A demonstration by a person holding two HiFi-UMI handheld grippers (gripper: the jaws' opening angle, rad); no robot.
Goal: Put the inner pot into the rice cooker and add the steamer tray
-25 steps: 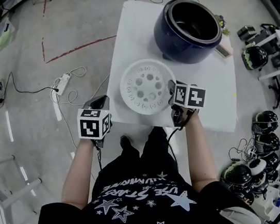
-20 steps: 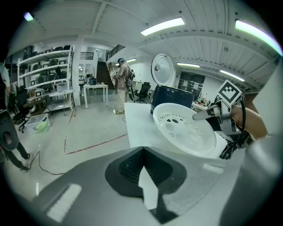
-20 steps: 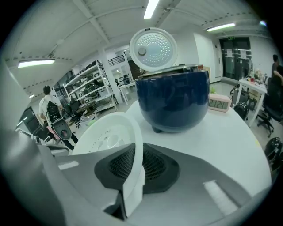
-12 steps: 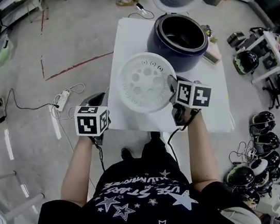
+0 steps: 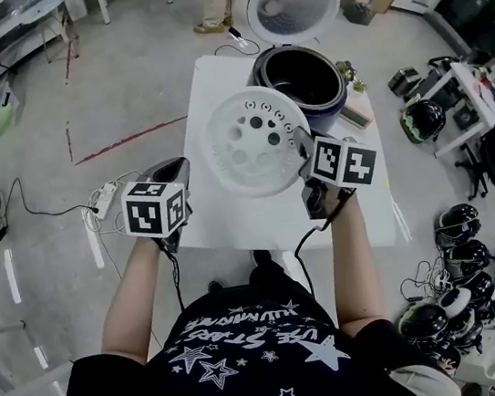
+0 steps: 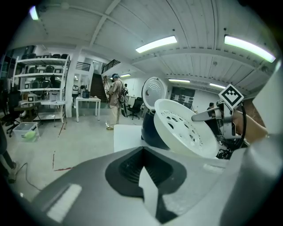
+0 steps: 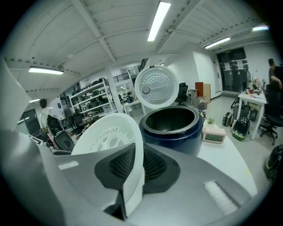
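Grey concrete floor point(image 5: 43, 251) crossed by a red tape line point(image 5: 124, 141), with a white power strip point(image 5: 103, 197) near the white tabletop point(image 5: 233, 222). Overhead, long strip lights point(image 7: 158, 20). Shelving racks point(image 6: 40, 75) along the far wall. Dark helmets point(image 5: 459, 223) heaped at right.

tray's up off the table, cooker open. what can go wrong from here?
1. The steamer tray hangs tilted, pinched by the right gripper on one thin rim edge. The left gripper seems beside it, not on it. The tray may pivot or slip.
2. Going in tilted, its low edge could catch the rim of the rice cooker and seat crooked.
3. The upright lid stands behind the opening, so an overshoot may knock it.
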